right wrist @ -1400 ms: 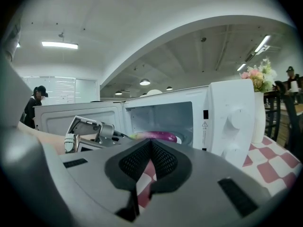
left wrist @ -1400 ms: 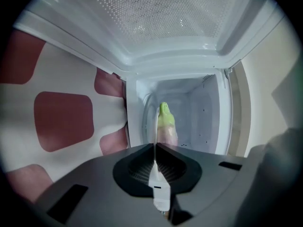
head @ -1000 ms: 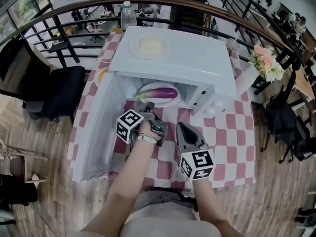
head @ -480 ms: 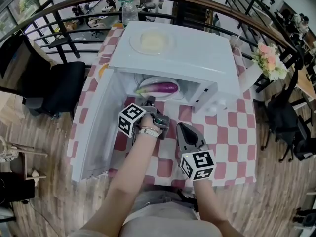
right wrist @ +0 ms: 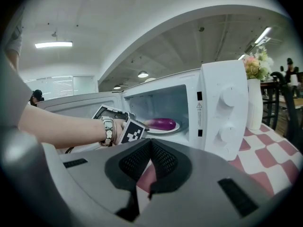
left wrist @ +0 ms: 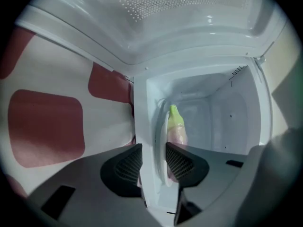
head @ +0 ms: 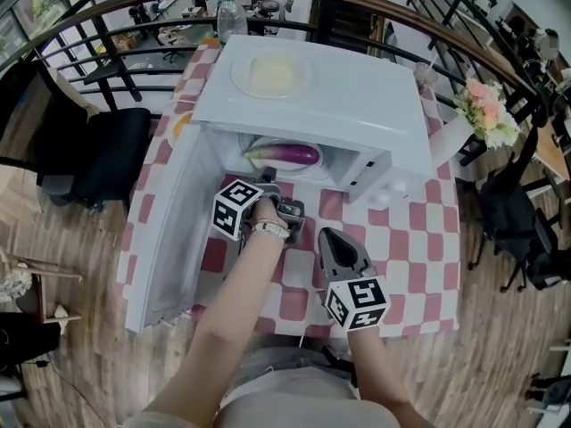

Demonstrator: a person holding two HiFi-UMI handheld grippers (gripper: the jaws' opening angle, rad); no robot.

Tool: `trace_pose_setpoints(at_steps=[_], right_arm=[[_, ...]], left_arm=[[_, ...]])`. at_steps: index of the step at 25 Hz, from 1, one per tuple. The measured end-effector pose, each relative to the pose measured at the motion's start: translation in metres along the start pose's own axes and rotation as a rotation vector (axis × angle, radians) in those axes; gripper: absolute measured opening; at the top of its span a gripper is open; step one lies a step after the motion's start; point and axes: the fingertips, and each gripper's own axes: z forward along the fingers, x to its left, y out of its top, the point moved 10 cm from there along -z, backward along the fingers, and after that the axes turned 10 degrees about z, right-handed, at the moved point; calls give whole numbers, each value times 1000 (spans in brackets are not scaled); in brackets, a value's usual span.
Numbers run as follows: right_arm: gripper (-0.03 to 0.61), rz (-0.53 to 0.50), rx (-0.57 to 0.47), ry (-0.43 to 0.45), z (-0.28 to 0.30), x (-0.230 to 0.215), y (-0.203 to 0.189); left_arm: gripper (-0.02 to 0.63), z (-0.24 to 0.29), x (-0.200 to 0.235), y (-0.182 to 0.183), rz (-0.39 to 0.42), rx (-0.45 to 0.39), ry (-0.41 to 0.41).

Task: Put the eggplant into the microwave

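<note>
While the left gripper [head: 268, 188] hangs at the mouth of the white microwave [head: 339, 105], the eggplant [head: 287, 154] lies lengthwise on a white plate [head: 312, 169] inside the cavity, at twelve o'clock from that gripper in the head view. The left gripper's jaws are opening. The left gripper view shows the near rim of the plate and the cavity's front edge in the gap between them, with neither pad pressing on anything. The eggplant's green stem end shows just beyond.

The right gripper [head: 332, 236] waits over the red-and-white checked tablecloth [head: 401, 239] at about five o'clock from the left one. Its fingers are clenched together on nothing, as the right gripper view makes plain. The microwave door [head: 174, 230] stands swung wide toward nine o'clock.

By the look of things, the named job is all but done: the eggplant sits in the oven and the grip on its plate is being let go. What appears to remain is drawing the left gripper clear of the opening. Shutting the door would be a natural finish, though the task does not ask for it.

Counted: one eggplant; one microwave, with two round knobs [right wrist: 229, 96] on its panel; two plates, one under the eggplant and a second plate [head: 237, 74], pale yellow at its centre, on the oven's roof; one clear bottle [head: 230, 20] at eleven o'clock behind the oven; one bunch of flowers [head: 482, 114] at three o'clock; two grippers.
</note>
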Motion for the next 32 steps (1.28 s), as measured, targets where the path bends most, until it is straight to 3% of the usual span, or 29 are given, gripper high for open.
trace_pose_setpoints(at_steps=[8,17,32], right_arm=[[25,21,34,-9,-3,-3,-9],[25,24,39,-23,-2,-5,-3],[23,-16,-48,-19,2,6,26]], left_arm=[[212,12,0,-2,-39,-34,30],[273,27,-1,4,-69,-4,44],[256,-25,-15,6,63,81,8]])
